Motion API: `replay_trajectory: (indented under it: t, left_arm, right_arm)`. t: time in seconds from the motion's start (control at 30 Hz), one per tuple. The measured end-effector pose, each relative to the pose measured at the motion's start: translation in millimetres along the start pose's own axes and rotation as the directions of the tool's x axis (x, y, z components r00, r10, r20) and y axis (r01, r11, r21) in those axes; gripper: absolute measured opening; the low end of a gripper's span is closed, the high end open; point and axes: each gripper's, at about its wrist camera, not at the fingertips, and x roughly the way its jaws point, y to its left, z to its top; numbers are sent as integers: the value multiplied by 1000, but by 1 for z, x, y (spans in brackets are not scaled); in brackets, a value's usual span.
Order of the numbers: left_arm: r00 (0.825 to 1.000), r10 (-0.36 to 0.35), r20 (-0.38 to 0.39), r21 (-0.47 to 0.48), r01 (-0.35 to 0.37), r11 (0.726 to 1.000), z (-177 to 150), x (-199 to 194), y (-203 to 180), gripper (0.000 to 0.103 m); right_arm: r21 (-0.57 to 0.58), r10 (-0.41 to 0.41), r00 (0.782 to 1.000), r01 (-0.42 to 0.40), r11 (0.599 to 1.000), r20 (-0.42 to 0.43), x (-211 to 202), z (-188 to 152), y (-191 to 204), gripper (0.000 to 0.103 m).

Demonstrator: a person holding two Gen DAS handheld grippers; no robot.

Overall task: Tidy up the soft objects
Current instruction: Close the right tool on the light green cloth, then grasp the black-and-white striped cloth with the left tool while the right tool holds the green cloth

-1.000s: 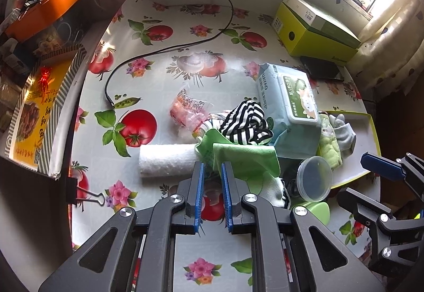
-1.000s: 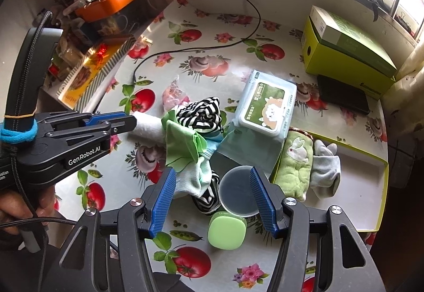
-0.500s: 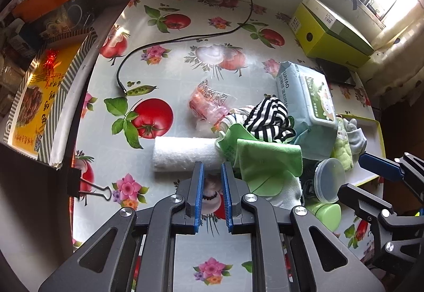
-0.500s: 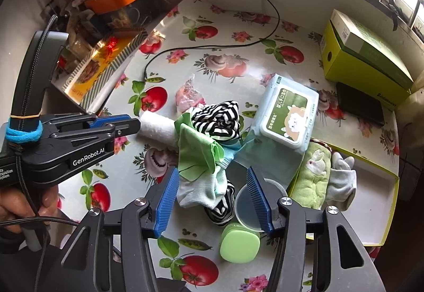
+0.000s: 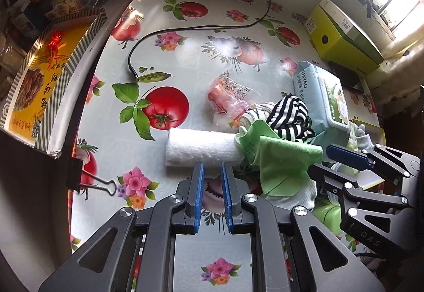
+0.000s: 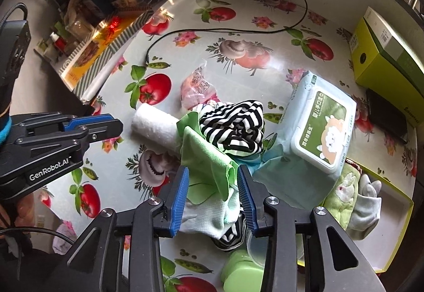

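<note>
Both grippers have come lower toward the pile since a second ago. Right gripper has just been closing its jaws, which now straddle the green cloth and the pale sock under it; whether the pads press yet I cannot tell. Left gripper hangs narrowly parted with nothing between its jaws, tips just beside the white roll. Striped cloth lies on the heap beside the wipes pack; the yellow tray holds a green towel.
</note>
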Motion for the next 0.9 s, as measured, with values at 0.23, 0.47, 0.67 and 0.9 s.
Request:
replay_trajectory:
  t: [0.23,0.47,0.67,0.9]
  left_arm:
    - [1000,0,-11,-22,0,1000,0,4,8,14]
    - [1000,-11,-9,-24,11,1000,3,6,8,14]
    - [999,-35,-6,3,35,999,11,6,-2,14]
    - [994,-114,-6,53,114,992,23,9,-26,14]
  right_arm:
    - [-24,-7,998,6,1000,-56,27,2,1,8]
    - [-6,27,1000,-27,1000,-5,6,-2,0,3]
    - [36,32,997,-35,999,77,-33,-4,-10,3]
    - [119,-1,989,-17,993,150,-70,-11,-33,3]
